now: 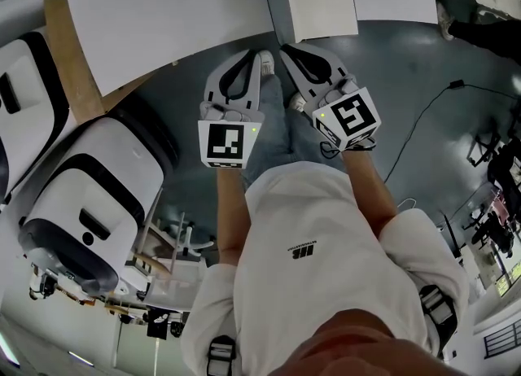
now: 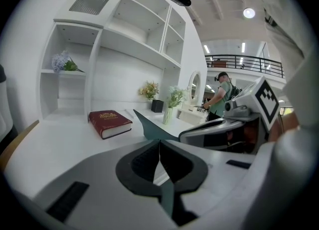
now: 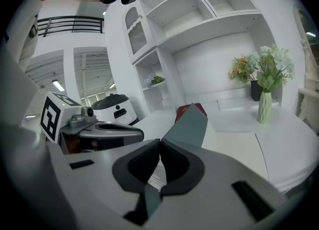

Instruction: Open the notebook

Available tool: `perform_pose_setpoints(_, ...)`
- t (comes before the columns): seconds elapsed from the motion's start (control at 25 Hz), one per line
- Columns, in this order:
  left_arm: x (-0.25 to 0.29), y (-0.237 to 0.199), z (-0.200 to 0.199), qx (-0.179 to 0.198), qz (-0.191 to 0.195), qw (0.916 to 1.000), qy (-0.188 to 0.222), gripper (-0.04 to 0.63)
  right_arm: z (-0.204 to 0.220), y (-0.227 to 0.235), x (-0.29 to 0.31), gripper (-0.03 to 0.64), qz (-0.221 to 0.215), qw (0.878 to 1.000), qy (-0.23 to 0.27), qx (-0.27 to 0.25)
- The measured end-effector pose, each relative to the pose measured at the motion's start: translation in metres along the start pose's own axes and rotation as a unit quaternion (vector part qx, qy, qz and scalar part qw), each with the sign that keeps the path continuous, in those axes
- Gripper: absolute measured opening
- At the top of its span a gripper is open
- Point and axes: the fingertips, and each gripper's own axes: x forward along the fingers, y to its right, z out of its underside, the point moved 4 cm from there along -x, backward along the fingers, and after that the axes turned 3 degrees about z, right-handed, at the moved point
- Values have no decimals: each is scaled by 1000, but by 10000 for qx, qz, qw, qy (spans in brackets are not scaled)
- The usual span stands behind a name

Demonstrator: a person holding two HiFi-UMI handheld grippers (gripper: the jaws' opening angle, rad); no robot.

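the red notebook (image 2: 109,123) lies shut and flat on the white bench (image 2: 50,147). it looks like a stiff, weighty hardback, so i'd lift the cover at its free page edge. the left gripper (image 2: 159,143) and right gripper (image 3: 160,143) hang well short of it, fingers pressed together, empty.

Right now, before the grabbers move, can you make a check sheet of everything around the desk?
Surface: white desk, two tops with a gap between.
Job's things: red notebook, closed, lying flat, untouched.
Clutter: pale vase of flowers; dark flower pot.
Grippers: left gripper and right gripper both shut, empty, side by side at the desk's edge.
Cables: black cable on the floor, right side.
Surroundings: white shelves; white machine on the left; another person far off.
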Motion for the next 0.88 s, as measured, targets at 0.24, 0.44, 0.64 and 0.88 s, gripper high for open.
perform_pose_setpoints(0.24,-6,-9,9,-112,-132,9998,-41,0,7,-11,14,3,-189,9997,-140,-32)
perform_pose_setpoints(0.44,-9,-19,16,-194,-245,9995,-70,0,13,-16,28,3,-304,9992,-240,-61)
perform_pose_setpoints(0.64,-14,-28,24,-264,-370,9989,-99,0,20,-22,39,3,-427,9984,-352,-94)
perform_pose_setpoints(0.88,-15,-35,34,-336,-444,9983,-158,0,29,-26,52,3,-524,9975,-469,-108)
